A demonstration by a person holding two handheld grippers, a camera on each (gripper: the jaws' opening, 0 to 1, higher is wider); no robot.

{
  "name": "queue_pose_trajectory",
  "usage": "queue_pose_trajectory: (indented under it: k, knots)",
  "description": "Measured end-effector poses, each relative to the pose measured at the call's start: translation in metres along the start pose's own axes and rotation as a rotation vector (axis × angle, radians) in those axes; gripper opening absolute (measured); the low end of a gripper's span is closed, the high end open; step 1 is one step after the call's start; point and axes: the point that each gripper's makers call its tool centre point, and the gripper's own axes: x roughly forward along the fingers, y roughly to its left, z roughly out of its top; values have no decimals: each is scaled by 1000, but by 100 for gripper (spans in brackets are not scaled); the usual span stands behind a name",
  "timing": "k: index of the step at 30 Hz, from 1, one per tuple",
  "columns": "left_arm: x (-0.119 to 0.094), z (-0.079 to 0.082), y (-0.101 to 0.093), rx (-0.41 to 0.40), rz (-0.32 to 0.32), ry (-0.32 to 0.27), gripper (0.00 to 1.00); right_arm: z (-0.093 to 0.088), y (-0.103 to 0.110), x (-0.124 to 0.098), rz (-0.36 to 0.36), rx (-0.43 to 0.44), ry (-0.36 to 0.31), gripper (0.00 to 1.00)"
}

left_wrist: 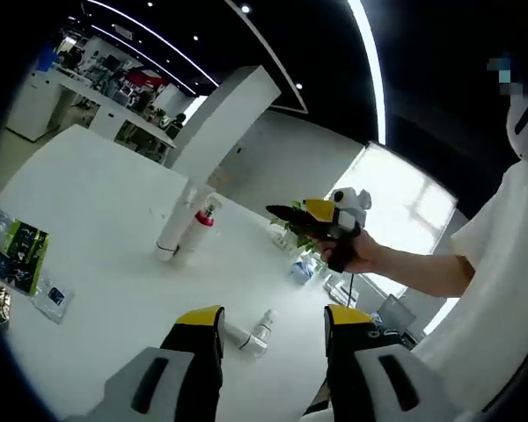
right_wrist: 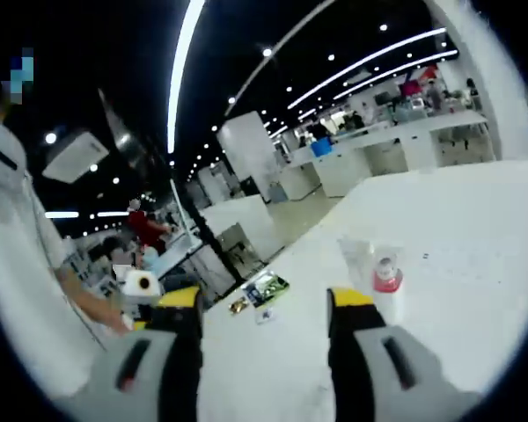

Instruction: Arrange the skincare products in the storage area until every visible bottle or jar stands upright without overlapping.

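Fingers of left gripper point(left_wrist: 270, 330): apart, clamped on nothing. Small clear bottle point(left_wrist: 259, 333): lying on its side on white table point(left_wrist: 97, 185), just ahead between those fingers, long axis running up-right; nearer this hand. Tall white tube point(left_wrist: 176, 224) and red-capped bottle point(left_wrist: 200, 227): farther ahead-left. Right gripper point(right_wrist: 264, 308): fingers apart, empty; red-capped bottle point(right_wrist: 385, 281) beside right finger.

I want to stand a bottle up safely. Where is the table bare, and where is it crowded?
Bare: the wide white table between the sachets and the two upright bottles. Crowded: the far edge beneath the right gripper, with small items, and the spot between the left gripper jaws, where a small bottle lies.
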Motion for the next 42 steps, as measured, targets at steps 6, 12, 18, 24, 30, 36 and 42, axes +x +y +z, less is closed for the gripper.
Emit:
queue_pose_trajectory:
  k: [6, 12, 18, 24, 30, 36, 42]
  knots:
    - [11, 9, -14, 33, 10, -1, 49, -31, 21, -10, 4, 63, -50, 78]
    - [21, 16, -25, 54, 10, -28, 49, -55, 11, -22, -22, 158, -80, 96]
    - [28, 7, -27, 88, 51, -10, 48, -55, -6, -33, -44, 160, -141, 99]
    - [31, -5, -31, 112, 69, 6, 48, -66, -11, -29, -39, 131, -106, 98]
    - [36, -18, -33, 161, 112, 22, 47, -96, -26, -33, -110, 20, 53, 80]
    - [41, -28, -32, 156, 131, 39, 47, -127, -38, -35, -162, -56, 221, 69]
    - [39, -33, -30, 145, 154, 35, 47, -161, -57, -32, -240, -86, 398, 64]
